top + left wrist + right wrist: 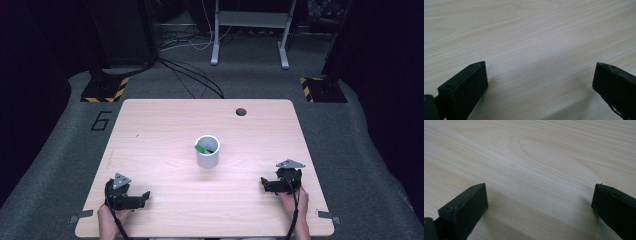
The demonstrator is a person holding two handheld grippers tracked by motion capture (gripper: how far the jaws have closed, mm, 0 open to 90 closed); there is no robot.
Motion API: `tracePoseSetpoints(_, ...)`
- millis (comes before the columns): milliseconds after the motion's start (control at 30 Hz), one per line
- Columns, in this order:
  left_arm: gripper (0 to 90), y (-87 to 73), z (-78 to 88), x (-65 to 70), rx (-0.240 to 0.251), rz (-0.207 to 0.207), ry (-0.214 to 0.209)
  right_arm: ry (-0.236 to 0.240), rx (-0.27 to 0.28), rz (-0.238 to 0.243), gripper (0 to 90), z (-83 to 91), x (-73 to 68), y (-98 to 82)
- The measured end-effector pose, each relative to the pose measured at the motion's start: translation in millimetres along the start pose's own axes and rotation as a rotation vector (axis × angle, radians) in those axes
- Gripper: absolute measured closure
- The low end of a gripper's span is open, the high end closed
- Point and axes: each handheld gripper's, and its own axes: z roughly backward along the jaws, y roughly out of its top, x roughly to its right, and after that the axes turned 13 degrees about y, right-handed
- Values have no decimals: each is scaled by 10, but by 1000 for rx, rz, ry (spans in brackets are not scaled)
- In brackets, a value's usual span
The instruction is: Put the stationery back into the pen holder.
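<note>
- Black jaws of your left gripper (145, 195) stand wide apart with nothing between them; in the left gripper view you see bare wood grain in the gap, and the gripper sits low over the near left corner of the table (165, 125).
- Your right gripper (263, 183) is just as wide and just as empty, resting low at the near right edge, its jaws pointing inward toward the middle of the table.
- Both grippers point roughly at each other across the near edge, well apart from one another and from the work.
- Out from them, near the centre of the table, stands a white cup (207, 152), upright, mouth up, its long axis vertical.
- Inside it a green piece (201, 148) leans against the left side of the rim; it tilts up and to the left, though its full length is hidden in the cup.
- Judging from this, you are at rest: either the green piece is already dropped in and the hands are parked, or nothing has begun. The pictures do not decide it.
- If you go on, the next move calls for lifting one gripper, carrying it forward to the cup, and coming in from above so the wide jaws clear the rim without tipping the cup.
</note>
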Motion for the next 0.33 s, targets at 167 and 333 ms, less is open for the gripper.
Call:
tracePoseSetpoints(167,0,20,-24,15,-14,-40,31,1,2,-1,0,-1,1,0)
tracePoseSetpoints(333,0,19,-44,11,3,-39,29,-1,10,-1,0,-5,1,-2)
